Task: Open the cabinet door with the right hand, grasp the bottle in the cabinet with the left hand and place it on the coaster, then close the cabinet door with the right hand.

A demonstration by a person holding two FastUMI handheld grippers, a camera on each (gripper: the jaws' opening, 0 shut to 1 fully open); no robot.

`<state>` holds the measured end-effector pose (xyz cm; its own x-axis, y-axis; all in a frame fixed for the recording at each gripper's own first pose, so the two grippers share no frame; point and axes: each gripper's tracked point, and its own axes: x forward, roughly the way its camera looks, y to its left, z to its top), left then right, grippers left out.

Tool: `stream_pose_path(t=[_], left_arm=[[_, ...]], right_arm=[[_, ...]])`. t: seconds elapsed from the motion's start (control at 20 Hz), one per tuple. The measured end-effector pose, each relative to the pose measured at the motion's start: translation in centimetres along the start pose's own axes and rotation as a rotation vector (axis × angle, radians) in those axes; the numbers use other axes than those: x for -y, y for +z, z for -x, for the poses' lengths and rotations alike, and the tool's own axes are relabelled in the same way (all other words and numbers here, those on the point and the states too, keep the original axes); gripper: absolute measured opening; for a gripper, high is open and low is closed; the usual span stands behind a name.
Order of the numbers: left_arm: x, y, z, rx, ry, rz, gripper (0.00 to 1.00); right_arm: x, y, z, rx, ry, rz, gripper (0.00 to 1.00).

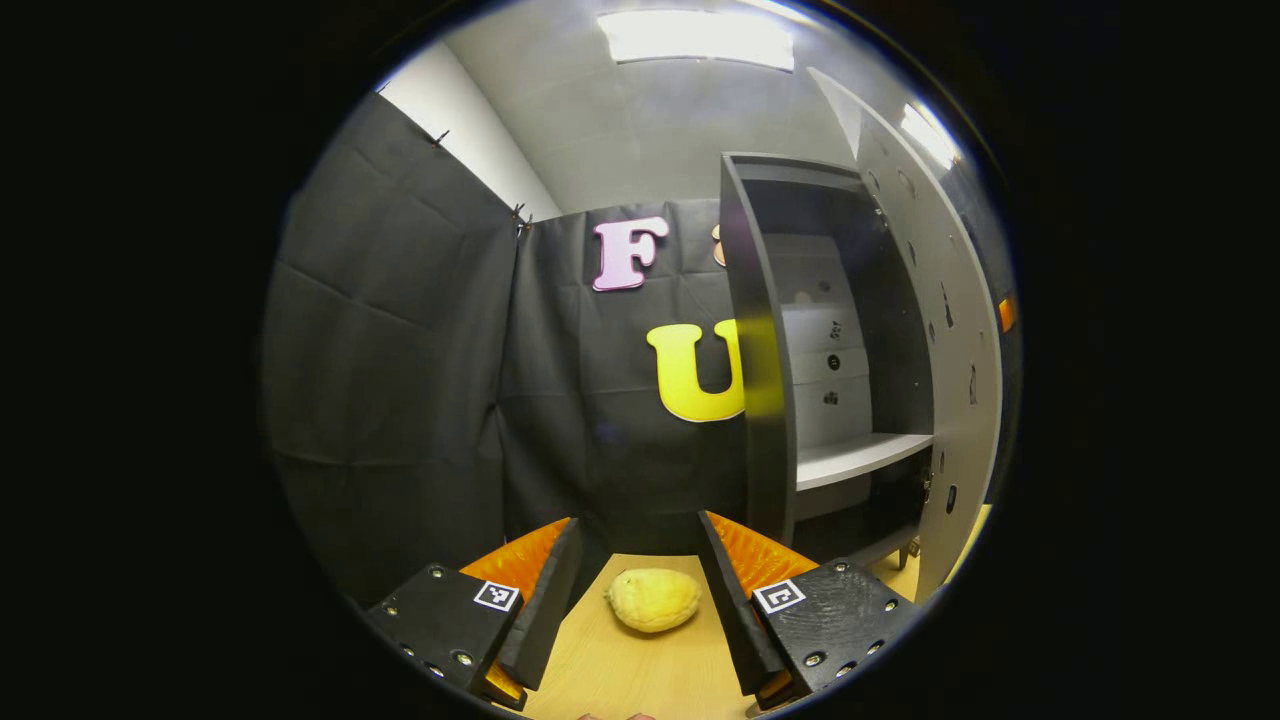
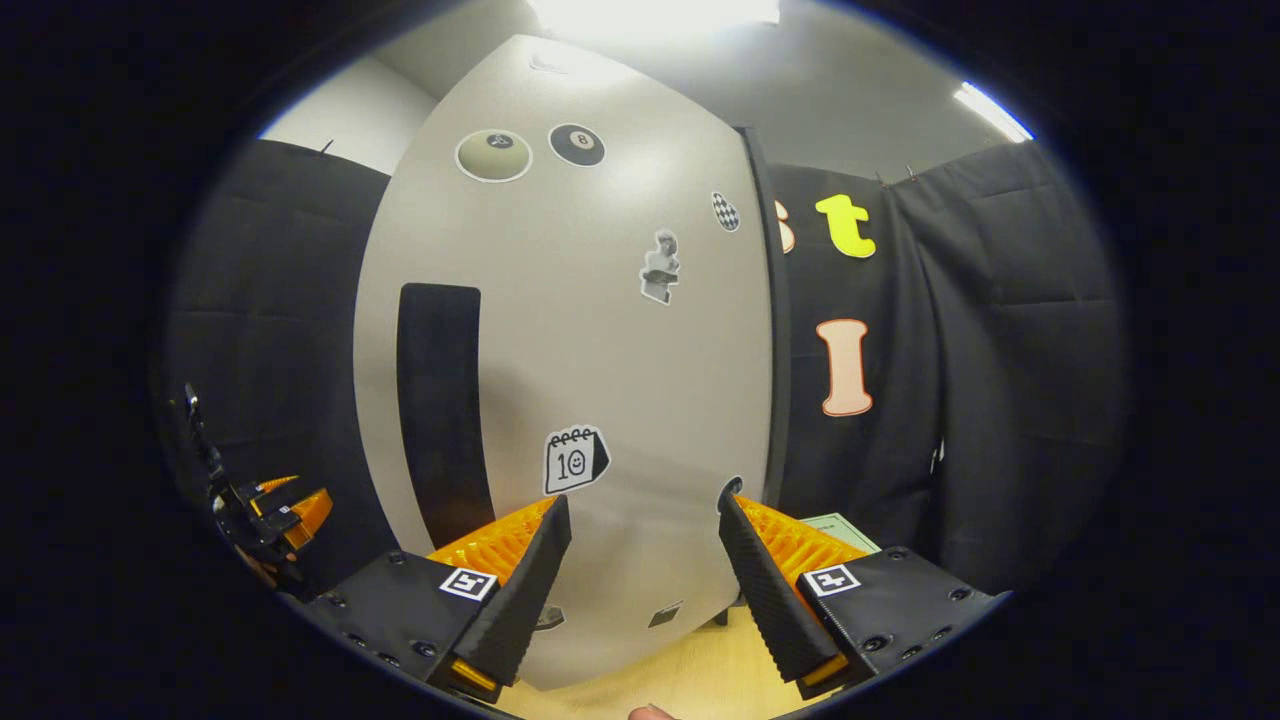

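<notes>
In the left gripper view the cabinet [image 1: 760,400] stands at the right with its door [image 1: 950,380] swung wide. Its dark inside holds a white shelf [image 1: 860,455] and a pale back panel. My left gripper [image 1: 640,525] is open, low over the wooden table, left of the cabinet's opening. In the right gripper view the pale grey door [image 2: 620,360] is close ahead, with stickers and a tall black handle [image 2: 440,410] on it. My right gripper [image 2: 645,505] is open just in front of the door's lower part, right of the handle, holding nothing.
A yellow lemon-like fruit [image 1: 652,600] lies on the table [image 1: 620,670] between my left fingers. A pale green flat piece [image 2: 838,526] lies on the table right of the door. The left gripper [image 2: 275,515] shows at the far left of the right gripper view.
</notes>
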<state>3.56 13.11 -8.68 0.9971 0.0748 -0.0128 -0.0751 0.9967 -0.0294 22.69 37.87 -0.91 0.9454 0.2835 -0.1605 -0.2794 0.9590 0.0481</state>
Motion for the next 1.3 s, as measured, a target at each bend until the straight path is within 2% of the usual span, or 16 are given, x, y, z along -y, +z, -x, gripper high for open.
stream_pose_path(t=[0.35,0.45,0.75,1.05,1.3], left_arm=[[-3.2,-1.5,0.3,-0.023,0.047,-0.014,0.67],[-3.8,-1.8,0.0,-0.027,0.066,-0.021,0.67],[-7.6,-2.0,1.6,-0.037,0.116,-0.028,0.67],[-7.6,-1.5,2.0,-0.053,0.124,-0.035,0.67],[-4.4,0.4,2.1,-0.041,0.112,-0.016,0.67]], right_arm=[[-4.7,0.7,-5.8,0.026,0.083,-0.063,0.96],[-5.7,0.8,-7.8,0.027,0.088,-0.066,0.96],[-7.6,0.8,-10.1,0.037,0.081,-0.074,0.96],[-8.1,0.8,-10.2,0.045,0.062,-0.077,0.96],[-6.3,1.4,-7.2,0.074,0.062,-0.065,0.98]])
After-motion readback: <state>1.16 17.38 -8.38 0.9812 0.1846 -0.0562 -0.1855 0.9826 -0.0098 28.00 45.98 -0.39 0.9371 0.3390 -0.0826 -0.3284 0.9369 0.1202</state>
